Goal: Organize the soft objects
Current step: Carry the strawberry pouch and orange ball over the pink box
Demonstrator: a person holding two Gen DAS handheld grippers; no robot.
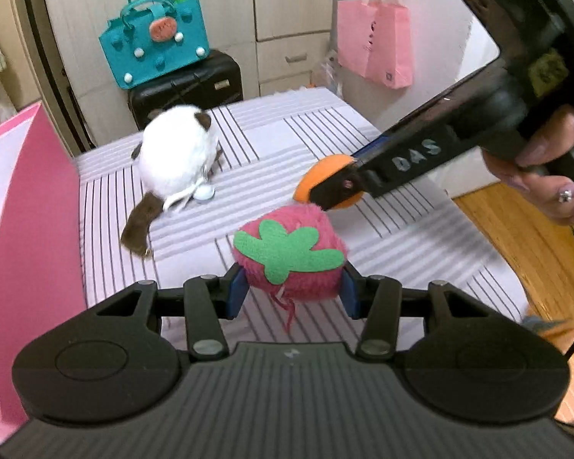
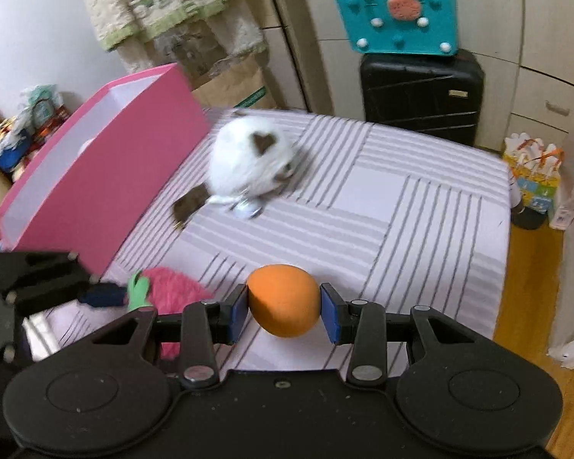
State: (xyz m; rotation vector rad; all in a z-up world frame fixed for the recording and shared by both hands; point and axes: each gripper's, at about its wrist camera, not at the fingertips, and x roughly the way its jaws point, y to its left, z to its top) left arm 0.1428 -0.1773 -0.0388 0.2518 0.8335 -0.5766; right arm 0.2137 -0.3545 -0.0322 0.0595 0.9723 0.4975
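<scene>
My left gripper (image 1: 291, 290) is shut on a pink plush strawberry (image 1: 287, 256) with a green felt leaf, held over the striped bed (image 1: 317, 130). My right gripper (image 2: 283, 311) is shut on an orange soft ball (image 2: 283, 298); it also shows in the left wrist view (image 1: 325, 187), just beyond the strawberry. The strawberry shows in the right wrist view (image 2: 172, 290) at lower left. A white and brown plush cat (image 1: 176, 160) lies further back on the bed (image 2: 421, 229), also in the right wrist view (image 2: 248, 160). An open pink box (image 2: 107, 160) stands on the bed's left side (image 1: 38, 210).
A teal felt bag (image 1: 157, 38) sits on a black suitcase (image 1: 195, 88) behind the bed. A pink paper bag (image 1: 375, 42) hangs on the right wall. Wooden floor (image 1: 524, 237) lies right of the bed. A gift bag (image 2: 535, 176) stands on the floor.
</scene>
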